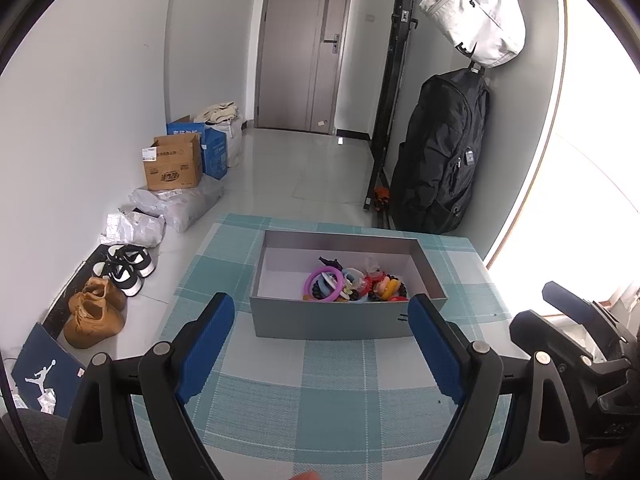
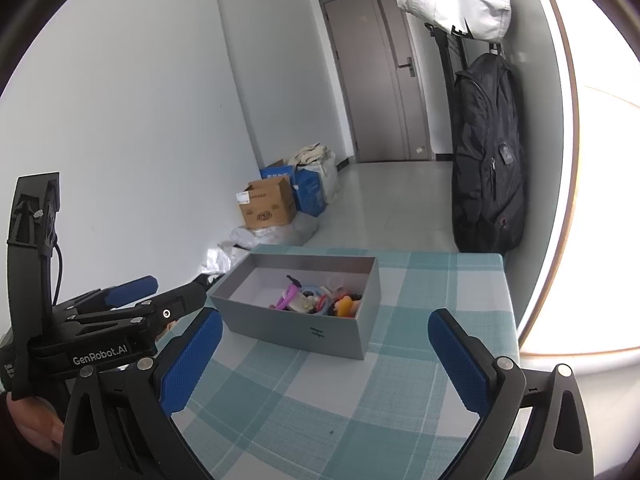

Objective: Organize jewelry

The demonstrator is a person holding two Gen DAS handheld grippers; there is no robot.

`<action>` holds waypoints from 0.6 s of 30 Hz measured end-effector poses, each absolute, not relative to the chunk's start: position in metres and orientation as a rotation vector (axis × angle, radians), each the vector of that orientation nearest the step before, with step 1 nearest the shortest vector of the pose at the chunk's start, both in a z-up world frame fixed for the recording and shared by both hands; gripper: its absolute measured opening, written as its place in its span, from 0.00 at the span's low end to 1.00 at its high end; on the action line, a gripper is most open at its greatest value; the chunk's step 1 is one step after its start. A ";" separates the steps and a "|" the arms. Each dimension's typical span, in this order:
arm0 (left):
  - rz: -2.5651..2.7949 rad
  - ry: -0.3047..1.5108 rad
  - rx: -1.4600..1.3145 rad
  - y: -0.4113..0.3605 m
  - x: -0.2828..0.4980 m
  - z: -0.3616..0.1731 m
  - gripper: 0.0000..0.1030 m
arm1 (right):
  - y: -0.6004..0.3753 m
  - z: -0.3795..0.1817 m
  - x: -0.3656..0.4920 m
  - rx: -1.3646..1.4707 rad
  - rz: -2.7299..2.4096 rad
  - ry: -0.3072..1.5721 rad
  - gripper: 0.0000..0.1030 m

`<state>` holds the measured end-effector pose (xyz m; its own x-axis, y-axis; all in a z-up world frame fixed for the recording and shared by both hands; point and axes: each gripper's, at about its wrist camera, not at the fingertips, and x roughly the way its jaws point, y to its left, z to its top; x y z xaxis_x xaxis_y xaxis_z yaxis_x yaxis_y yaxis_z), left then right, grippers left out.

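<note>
A grey open box (image 1: pixel 332 322) stands on the checked tablecloth (image 1: pixel 320 392). Inside it, toward its right half, lies a heap of colourful jewelry (image 1: pixel 352 284) with a purple ring (image 1: pixel 325 285) on the left of the heap. My left gripper (image 1: pixel 322 314) is open and empty, just in front of the box's near wall. The box also shows in the right wrist view (image 2: pixel 300 330) with the jewelry (image 2: pixel 320 300) inside. My right gripper (image 2: pixel 326 330) is open and empty, in front of the box. The left gripper's body (image 2: pixel 100 328) shows at the left of the right wrist view.
The table ends at the left (image 1: pixel 188 276) and at the far side. On the floor to the left are shoes (image 1: pixel 96 312), plastic bags (image 1: pixel 176 208) and cardboard boxes (image 1: pixel 174 168). A black backpack (image 1: pixel 440 152) and a white bag (image 1: pixel 476 12) hang at the right wall.
</note>
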<state>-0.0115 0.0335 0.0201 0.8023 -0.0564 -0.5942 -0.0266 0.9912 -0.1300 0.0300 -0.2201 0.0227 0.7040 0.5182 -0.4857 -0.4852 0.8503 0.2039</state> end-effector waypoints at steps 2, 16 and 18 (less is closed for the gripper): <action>-0.015 0.639 -0.131 0.033 -0.012 0.020 0.83 | -0.220 0.023 0.030 0.063 0.559 0.558 1.00; -0.028 0.635 -0.136 0.034 -0.012 0.021 0.83 | -0.221 0.021 0.032 0.072 0.560 0.565 1.00; -0.028 0.633 -0.144 0.034 -0.013 0.022 0.83 | -0.221 0.021 0.032 0.071 0.561 0.567 1.00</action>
<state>-0.0126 0.0342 0.0218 0.8065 -0.0701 -0.5871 -0.0179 0.9896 -0.1427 0.0322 -0.2209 0.0207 0.6985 0.5222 -0.4893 -0.4843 0.8483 0.2140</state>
